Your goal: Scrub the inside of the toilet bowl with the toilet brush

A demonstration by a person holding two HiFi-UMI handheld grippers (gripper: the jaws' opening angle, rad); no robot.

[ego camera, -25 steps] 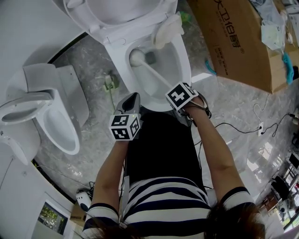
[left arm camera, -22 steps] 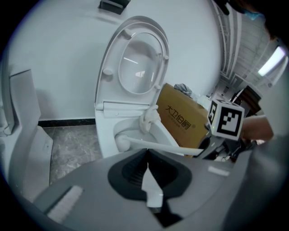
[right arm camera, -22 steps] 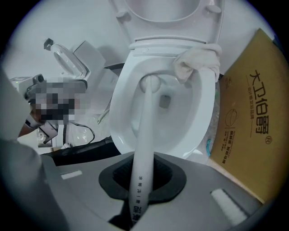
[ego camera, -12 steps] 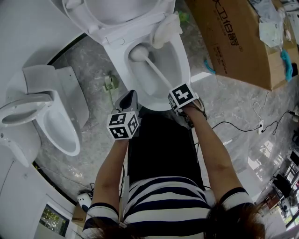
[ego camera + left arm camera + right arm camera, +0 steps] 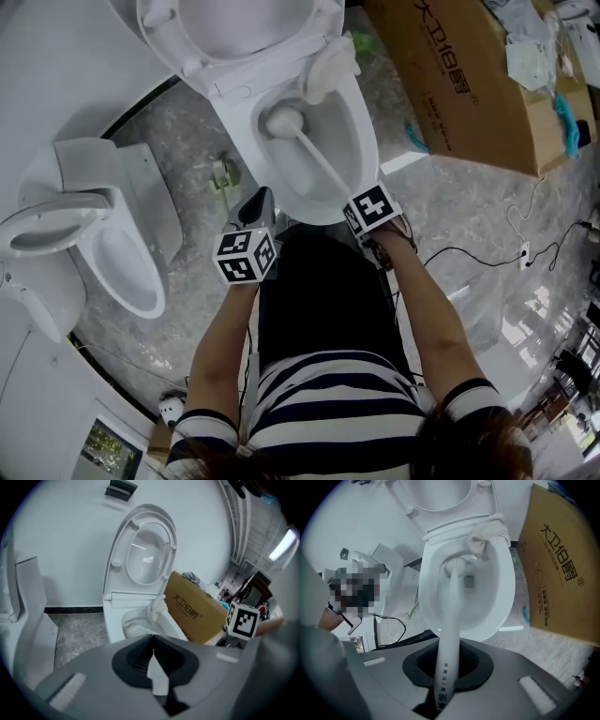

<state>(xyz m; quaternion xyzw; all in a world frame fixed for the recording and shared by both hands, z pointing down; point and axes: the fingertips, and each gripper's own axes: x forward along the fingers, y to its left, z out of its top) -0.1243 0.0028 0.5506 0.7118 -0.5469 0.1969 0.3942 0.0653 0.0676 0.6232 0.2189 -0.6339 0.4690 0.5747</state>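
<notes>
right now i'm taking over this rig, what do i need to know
Left tool: shut, empty, held beside the toilet bowl near its front edge.
Right tool: shut on the handle of the brush.
Brush head is down inside the bowl, at its back, on the left tool's side. Lid is up. A cloth hangs over the back rim.
Done: brush gripped and in the bowl.
Left: scrub round the inside; how much is already scrubbed cannot be told.

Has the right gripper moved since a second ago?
Yes, slightly. Judged against the toilet bowl's front rim in the head view, the right gripper has pulled back toward the person, drawing the brush with it.
</notes>
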